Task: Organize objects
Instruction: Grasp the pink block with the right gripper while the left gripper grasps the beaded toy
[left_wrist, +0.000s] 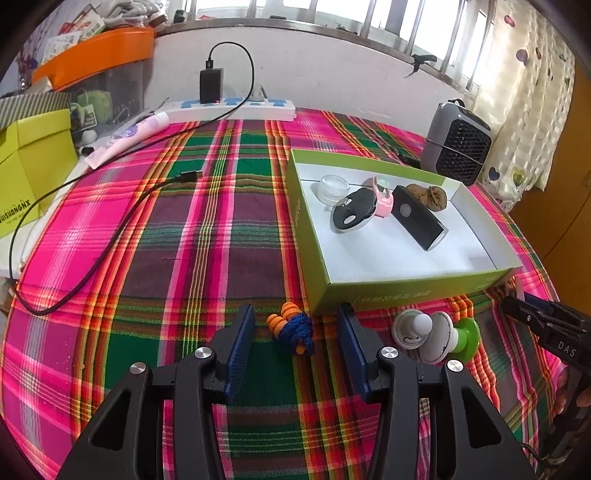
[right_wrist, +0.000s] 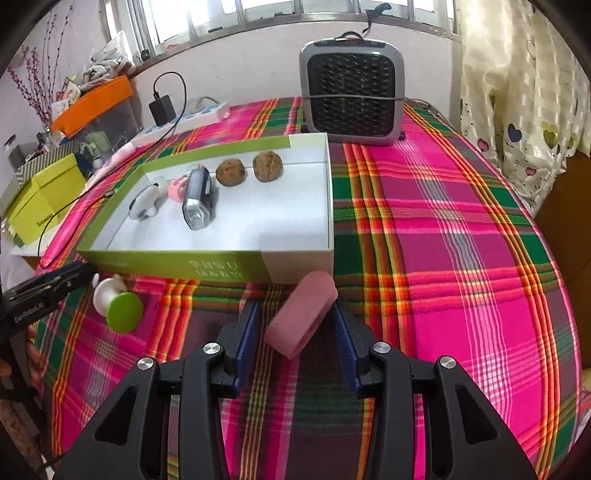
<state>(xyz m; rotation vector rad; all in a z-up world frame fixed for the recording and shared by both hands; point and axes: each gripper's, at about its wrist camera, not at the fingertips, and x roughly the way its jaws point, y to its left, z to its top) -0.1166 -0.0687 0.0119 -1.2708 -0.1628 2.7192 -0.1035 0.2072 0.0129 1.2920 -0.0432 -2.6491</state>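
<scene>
A green-and-white open box (left_wrist: 406, 286) (right_wrist: 177, 264) sits on the plaid cloth and holds a clear jar (left_wrist: 333, 189), a black round disc (left_wrist: 352, 214), a pink item (left_wrist: 384, 195), a black flashlight (left_wrist: 419, 218) (right_wrist: 199, 197) and two walnuts (left_wrist: 428, 194) (right_wrist: 247, 168). My left gripper (left_wrist: 295, 338) is open around orange earplugs with a blue cord (left_wrist: 293, 330) lying on the cloth. My right gripper (right_wrist: 297, 326) is open around a pink sponge puff (right_wrist: 301, 317), which leans by the box front. A white-and-green massager (left_wrist: 436, 334) (right_wrist: 118, 306) lies between the grippers.
A grey fan heater (right_wrist: 351, 92) (left_wrist: 456, 144) stands behind the box. A power strip with charger (left_wrist: 229, 105), a black cable (left_wrist: 110, 236), a pink tube (left_wrist: 129, 138) and yellow-green boxes (left_wrist: 29, 166) are at the left. Curtains hang at the right.
</scene>
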